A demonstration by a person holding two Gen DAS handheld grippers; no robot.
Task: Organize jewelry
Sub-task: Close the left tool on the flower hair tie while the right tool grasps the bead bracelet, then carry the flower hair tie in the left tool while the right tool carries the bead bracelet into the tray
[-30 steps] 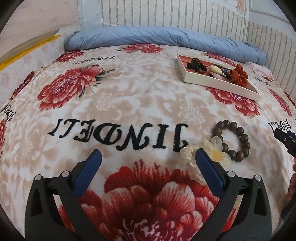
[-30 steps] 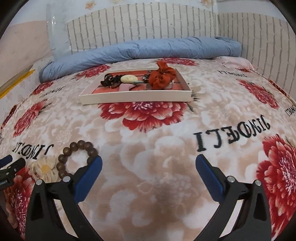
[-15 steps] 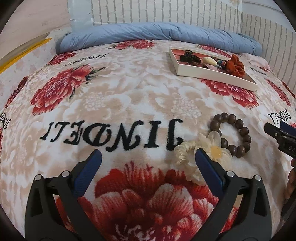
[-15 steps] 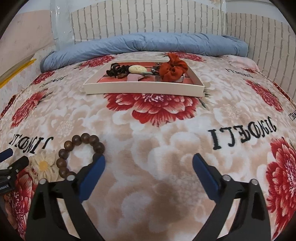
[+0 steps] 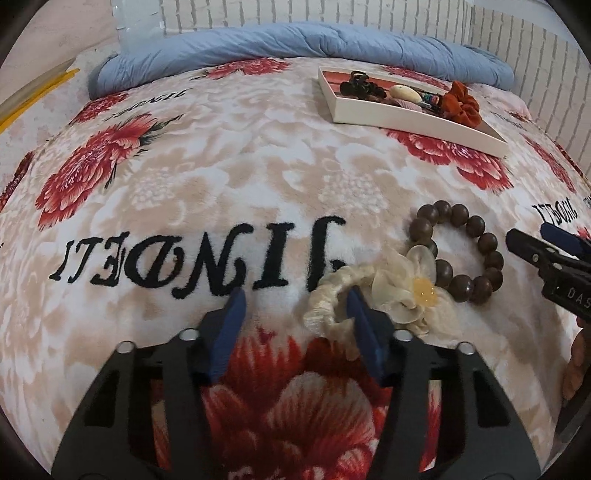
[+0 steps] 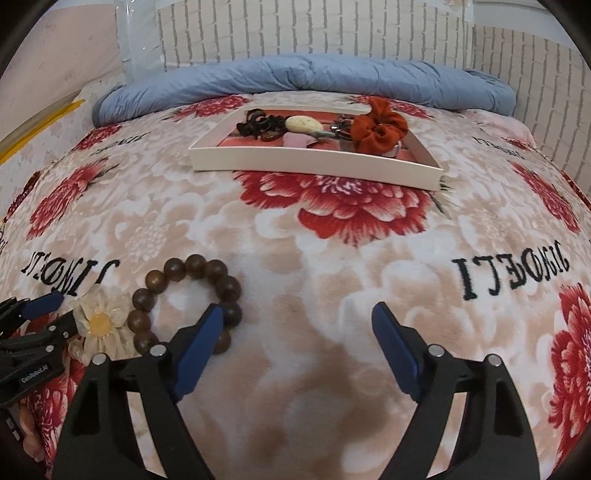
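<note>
Your left gripper (image 5: 295, 306) points steeply down, its jaws just closing to about half width. Your right gripper (image 6: 297, 325) angles down too, jaws narrowing slightly yet wide, nothing pressed between the pads.

We see a bed covered by a plush blanket (image 5: 229, 177) in beige and white, printed with large red flowers and black lettering that reads upside down to us. Along its far edge lies a rolled blue quilt (image 6: 303, 79), stretching nearly the full width. Behind that rises a wall (image 6: 295, 29) papered in a white brick pattern, with a pale, translucent upright strip (image 6: 138, 33) at its left end. At the far left edge we make out a yellow band (image 5: 33, 98).
</note>
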